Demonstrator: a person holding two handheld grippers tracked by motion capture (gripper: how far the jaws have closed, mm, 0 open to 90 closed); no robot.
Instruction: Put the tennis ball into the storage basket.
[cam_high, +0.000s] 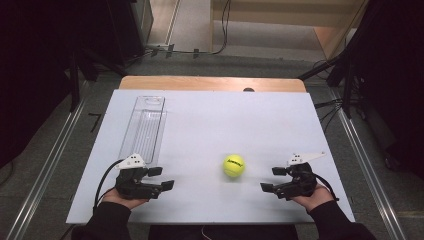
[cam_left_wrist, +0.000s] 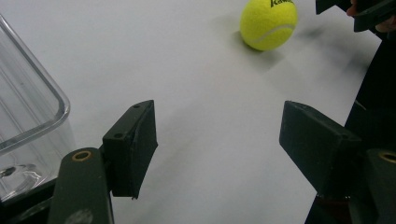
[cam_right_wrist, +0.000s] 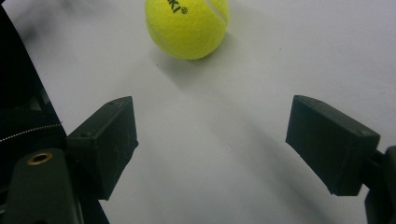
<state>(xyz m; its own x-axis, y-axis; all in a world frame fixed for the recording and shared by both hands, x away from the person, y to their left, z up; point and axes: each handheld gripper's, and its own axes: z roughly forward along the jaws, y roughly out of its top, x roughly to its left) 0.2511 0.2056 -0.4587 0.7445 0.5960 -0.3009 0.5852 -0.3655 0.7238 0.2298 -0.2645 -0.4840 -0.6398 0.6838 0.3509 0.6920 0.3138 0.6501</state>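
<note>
A yellow tennis ball (cam_high: 233, 165) rests on the white tabletop (cam_high: 210, 120), slightly right of centre near the front. My left gripper (cam_high: 166, 178) lies low at the front left, pointing right toward the ball, its jaws wide apart with nothing between them. In the left gripper view the ball (cam_left_wrist: 268, 23) lies far ahead of the open left gripper (cam_left_wrist: 217, 140). My right gripper (cam_high: 269, 179) sits at the front right, pointing left at the ball, also open and empty. The right gripper view has the ball (cam_right_wrist: 187, 25) just beyond the spread right gripper (cam_right_wrist: 212, 140).
A long clear plastic tray (cam_high: 145, 125) lies on the left half of the table, running front to back; its rounded corner (cam_left_wrist: 28, 116) is close beside my left jaw. A wooden table edge (cam_high: 210, 83) borders the far side.
</note>
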